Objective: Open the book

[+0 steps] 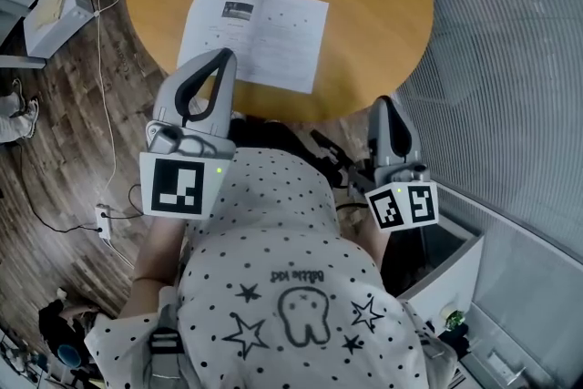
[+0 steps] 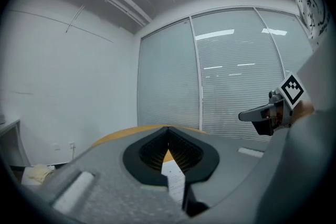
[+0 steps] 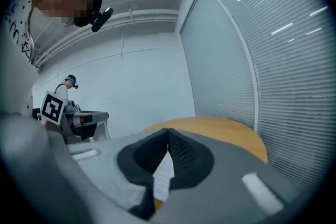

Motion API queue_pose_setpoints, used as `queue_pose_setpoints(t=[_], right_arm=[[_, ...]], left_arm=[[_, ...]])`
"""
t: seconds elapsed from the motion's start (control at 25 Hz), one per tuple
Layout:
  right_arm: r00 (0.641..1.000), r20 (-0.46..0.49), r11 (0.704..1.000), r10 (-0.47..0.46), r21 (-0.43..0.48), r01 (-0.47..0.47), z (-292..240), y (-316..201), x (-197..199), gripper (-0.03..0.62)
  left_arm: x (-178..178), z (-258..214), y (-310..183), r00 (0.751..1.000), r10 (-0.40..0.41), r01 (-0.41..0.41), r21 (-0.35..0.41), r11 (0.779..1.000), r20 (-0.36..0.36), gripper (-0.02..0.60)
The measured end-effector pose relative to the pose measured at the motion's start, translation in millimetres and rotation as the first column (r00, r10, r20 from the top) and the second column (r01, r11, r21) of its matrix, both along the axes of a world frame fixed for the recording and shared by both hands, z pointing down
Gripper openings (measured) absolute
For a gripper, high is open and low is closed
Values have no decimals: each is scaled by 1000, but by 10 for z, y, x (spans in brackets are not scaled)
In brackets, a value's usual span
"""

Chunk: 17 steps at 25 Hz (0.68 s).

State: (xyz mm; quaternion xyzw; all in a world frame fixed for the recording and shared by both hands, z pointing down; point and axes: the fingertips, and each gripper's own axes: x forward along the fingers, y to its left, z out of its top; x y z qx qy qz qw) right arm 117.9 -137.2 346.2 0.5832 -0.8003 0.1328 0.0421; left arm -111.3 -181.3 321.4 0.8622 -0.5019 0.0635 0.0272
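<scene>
Nearest the head camera is the person's dotted shirt (image 1: 273, 287), with both tools held close in front of it, each with its marker cube towards the body.

**Grippers.** The left gripper (image 1: 221, 57) has its jaws pressed together with nothing between the pads; its own view shows the tips meeting, with only a strip of printed page visible through the gap beneath them. The right gripper (image 1: 387, 101) is likewise pressed together and empty.

**Task item.** The book (image 1: 255, 32) lies flat and open on the round wooden counter (image 1: 373, 5), two white pages facing up. It sits ahead of both grippers. Its near edge is directly under or just beyond the left gripper's tips, and it is ahead and well to the left of the right gripper. Whether the left tips touch the paper cannot be determined.

**Assessment.** The book appears already open, so the task looks complete or nearly so.

**Risks.**
- A closed left gripper passing low over the near edge could catch a page and crease or fold it.
- The same contact could push the book away across the smooth counter, since nothing pins it.
- Pages may spring back if the spine is not pressed flat.
- Any further page turn would require pinching thin paper, so a poor grip could tear a sheet or take several at once.
</scene>
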Motion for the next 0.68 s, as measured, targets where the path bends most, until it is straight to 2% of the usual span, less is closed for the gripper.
queue_pose_setpoints(t=[0.16, 0.4, 0.68], right_arm=[[1000, -11, 1000, -17, 9, 17, -131, 109, 365, 5], [999, -16, 999, -36, 10, 36, -83, 215, 637, 5], [1000, -8, 1000, 5, 12, -5, 107, 351, 960, 5]], left_arm=[[330, -141, 162, 1000, -15, 15, 8, 1000, -4, 9], [643, -164, 288, 1000, -18, 18, 31, 999, -4, 9], [954, 25, 364, 1000, 12, -11, 26, 1000, -8, 9]])
